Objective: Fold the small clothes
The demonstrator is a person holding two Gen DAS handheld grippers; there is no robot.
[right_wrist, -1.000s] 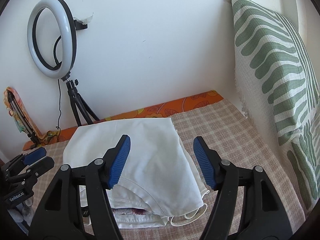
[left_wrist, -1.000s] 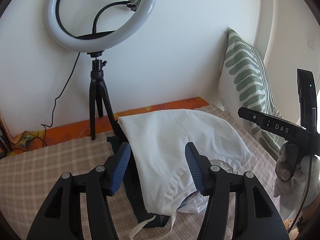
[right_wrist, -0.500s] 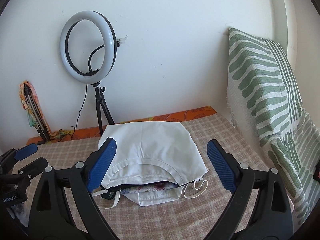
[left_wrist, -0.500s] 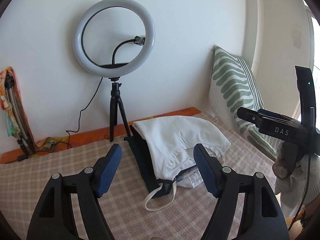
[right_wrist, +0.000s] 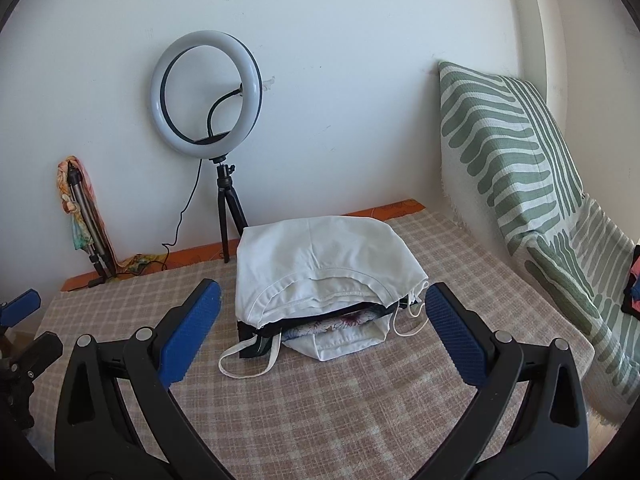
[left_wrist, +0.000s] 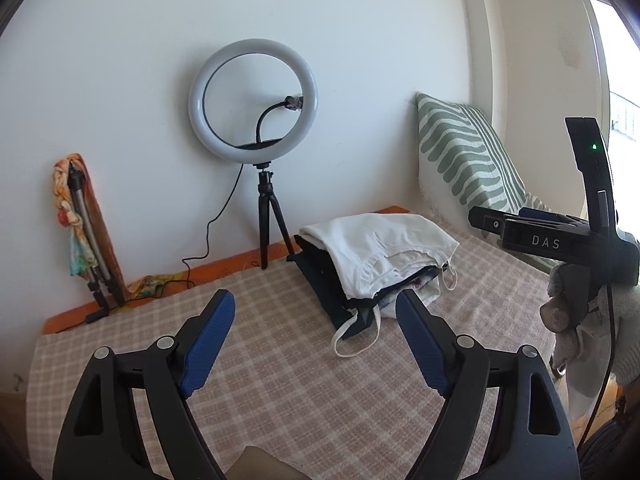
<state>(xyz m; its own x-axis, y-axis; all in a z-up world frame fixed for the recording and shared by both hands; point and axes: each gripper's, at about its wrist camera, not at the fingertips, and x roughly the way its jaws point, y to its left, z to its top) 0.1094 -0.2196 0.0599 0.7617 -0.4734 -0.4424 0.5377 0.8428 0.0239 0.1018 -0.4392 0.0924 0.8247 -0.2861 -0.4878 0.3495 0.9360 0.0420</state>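
Right wrist view is showing the right gripper [right_wrist: 320, 330] spreading wide, gripping nothing — the folded white garment [right_wrist: 320, 264] is topping the clothes stack [right_wrist: 316, 320] on the checked cloth [right_wrist: 320, 412]. The left gripper [left_wrist: 314, 334] is likewise widening, empty — seemingly freed for another piece.

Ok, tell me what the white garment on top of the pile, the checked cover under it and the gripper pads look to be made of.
White garment: soft matte knit, probably cotton; it drapes, with a stitched hem.
Checked cover: woven cloth, likely cotton; a coarse weave shows in the beige and white plaid.
Pads: blue, matte, finely ribbed; rubber or soft plastic, I can't say which. They sit on glossy black arms, apparently hard plastic.
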